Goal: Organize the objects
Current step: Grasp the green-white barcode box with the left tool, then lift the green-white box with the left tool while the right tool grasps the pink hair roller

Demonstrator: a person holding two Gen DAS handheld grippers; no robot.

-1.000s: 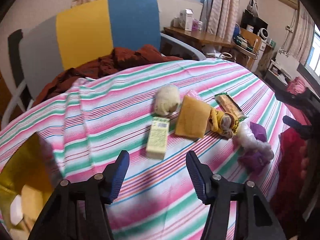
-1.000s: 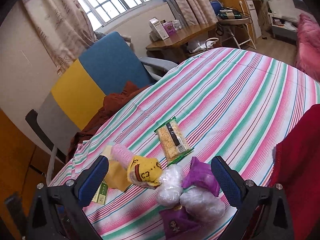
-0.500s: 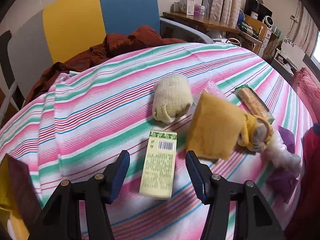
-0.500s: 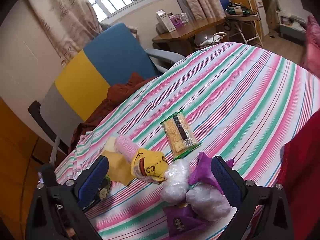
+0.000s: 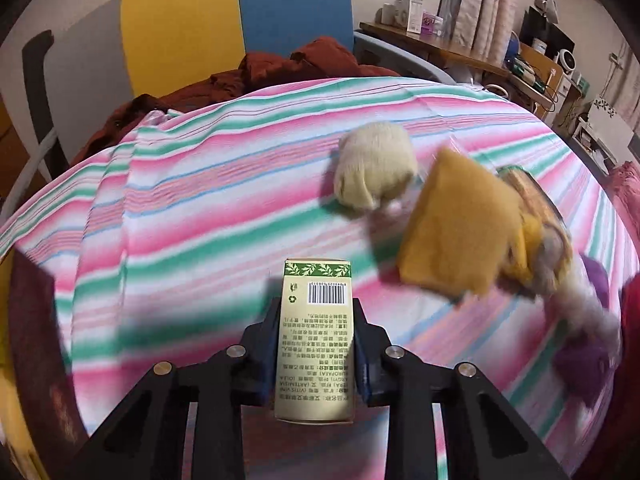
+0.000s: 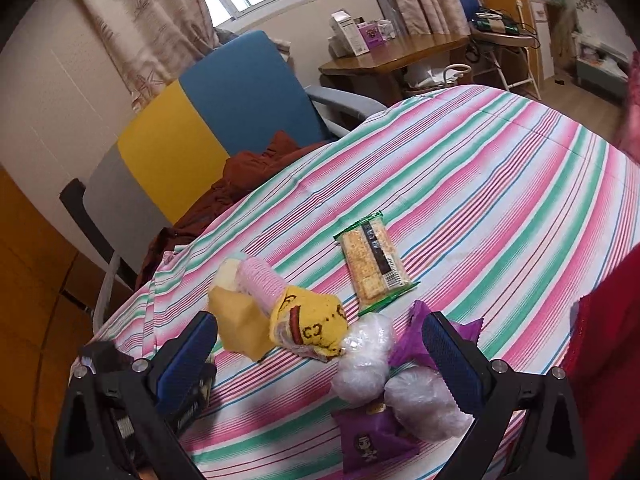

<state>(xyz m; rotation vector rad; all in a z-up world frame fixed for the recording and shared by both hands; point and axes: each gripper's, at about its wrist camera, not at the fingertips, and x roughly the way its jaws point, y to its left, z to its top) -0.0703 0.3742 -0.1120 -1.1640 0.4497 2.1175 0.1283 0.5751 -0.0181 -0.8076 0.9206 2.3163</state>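
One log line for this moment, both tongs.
left tongs: shut on box | right tongs: open, over snack bags | table: items unsorted

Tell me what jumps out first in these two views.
The pale green box clamped lengthwise in the left hand-held gripper, barcode facing up, low and central in the left view. Next, the pink-and-green striped tablecloth filling both views. The right hand-held gripper hangs open over a cluster of yellow socks and purple packets.
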